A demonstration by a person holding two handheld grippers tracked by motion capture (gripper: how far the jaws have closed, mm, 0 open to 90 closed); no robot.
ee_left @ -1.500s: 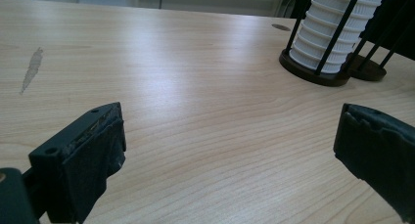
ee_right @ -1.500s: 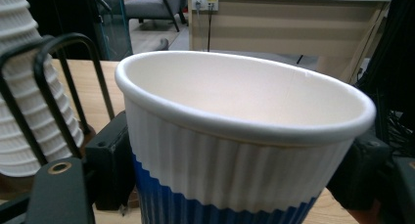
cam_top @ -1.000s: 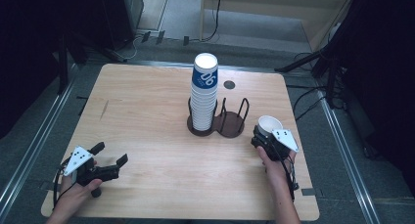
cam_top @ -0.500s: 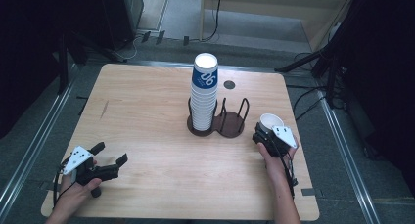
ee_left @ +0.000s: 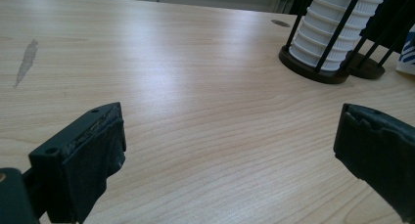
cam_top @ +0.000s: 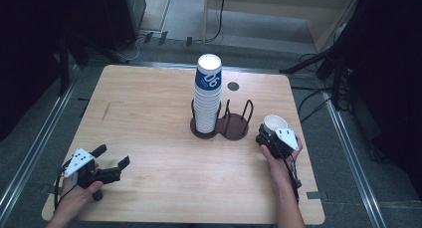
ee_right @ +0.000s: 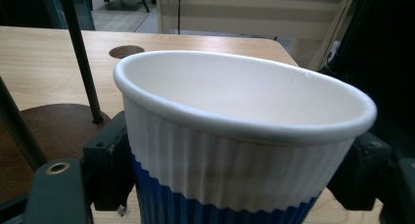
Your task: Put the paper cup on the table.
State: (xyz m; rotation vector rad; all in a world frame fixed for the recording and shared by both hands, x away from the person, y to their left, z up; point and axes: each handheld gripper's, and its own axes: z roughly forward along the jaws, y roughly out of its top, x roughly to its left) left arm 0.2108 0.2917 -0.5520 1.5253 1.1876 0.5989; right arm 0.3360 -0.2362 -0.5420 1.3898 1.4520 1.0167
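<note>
Ribbed paper cup (ee_right: 240,150), white over blue, stands upright between the right gripper (cam_top: 274,137) jaws, pinched at its sides, just right of the empty holder ring (cam_top: 235,124). Left gripper (cam_top: 112,161) lies well apart, jaws spread, holding nothing. Beyond: cup stack (cam_top: 207,96) in its ring, pale wooden table (cam_top: 149,103), dark floor.

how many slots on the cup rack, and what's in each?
2. The left slot holds the tall cup stack; the right slot is empty. A single paper cup sits beside the rack, between the right hand-held gripper's jaws.
</note>
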